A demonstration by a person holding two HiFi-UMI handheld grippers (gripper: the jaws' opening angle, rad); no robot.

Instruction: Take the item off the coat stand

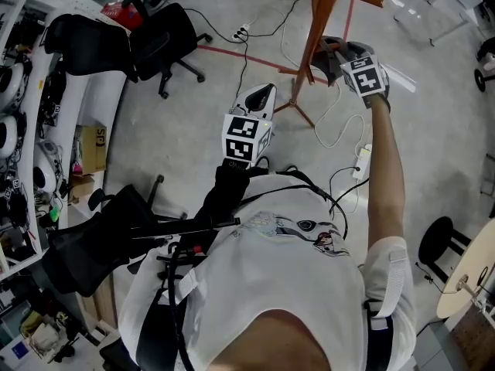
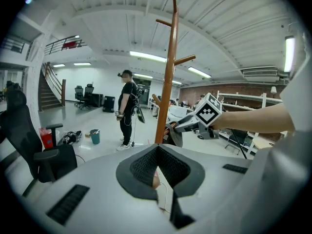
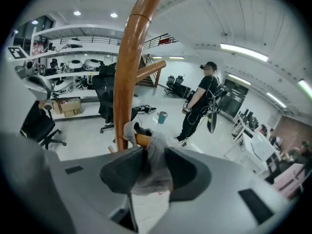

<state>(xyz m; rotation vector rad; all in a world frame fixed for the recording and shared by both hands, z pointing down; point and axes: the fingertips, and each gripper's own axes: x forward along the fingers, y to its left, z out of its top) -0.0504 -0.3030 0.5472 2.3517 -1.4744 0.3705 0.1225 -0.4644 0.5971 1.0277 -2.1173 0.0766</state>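
A brown wooden coat stand rises from the grey floor ahead of me. A grey, half-transparent bag hangs from a short low peg of the stand. My right gripper reaches to that peg with its jaws apart, one on each side of the bag. In the left gripper view it sits at the post with the bag at its tip. My left gripper is held back near my chest, its jaw tips together and nothing between them.
A person in black stands beyond the stand. Black office chairs and shelving line the left side. Cables and a power strip lie on the floor by the stand's feet. A stool and a round table are at the right.
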